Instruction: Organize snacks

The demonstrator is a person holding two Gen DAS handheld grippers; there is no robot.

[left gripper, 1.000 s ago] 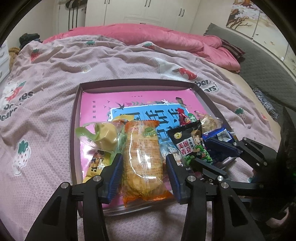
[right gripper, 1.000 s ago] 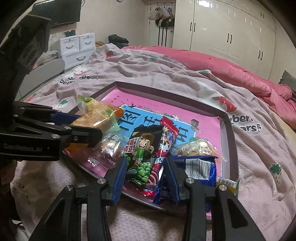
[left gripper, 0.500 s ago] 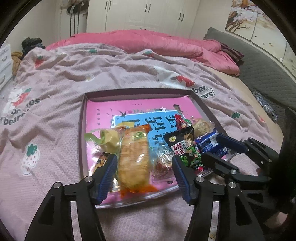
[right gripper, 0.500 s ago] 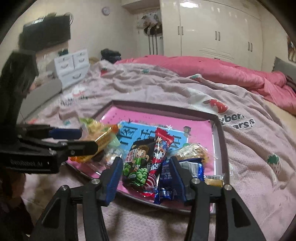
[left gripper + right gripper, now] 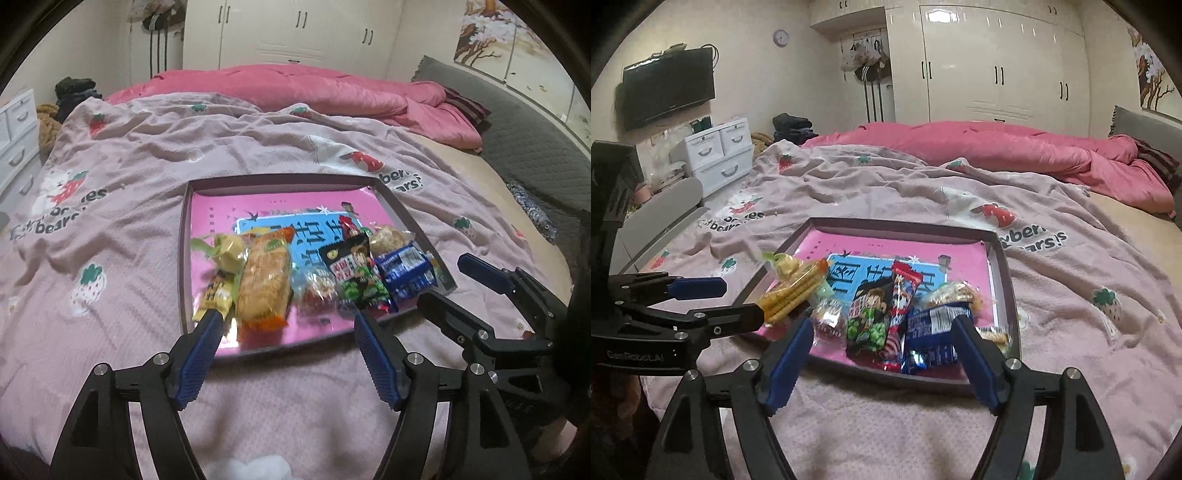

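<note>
Left wrist view: your left tongs gape wide and hold nothing — their tips sit at the near edge of the tray, which lies on the blanket. Ahead between the fingers lies the orange pack, with a yellow pack by the left tip and the green pea bag and blue pack toward the right tip. Your right tongs are wide too, empty, just short of the tray's near rim — pea bag and red stick lie straight ahead, blue pack by the right finger.
</note>
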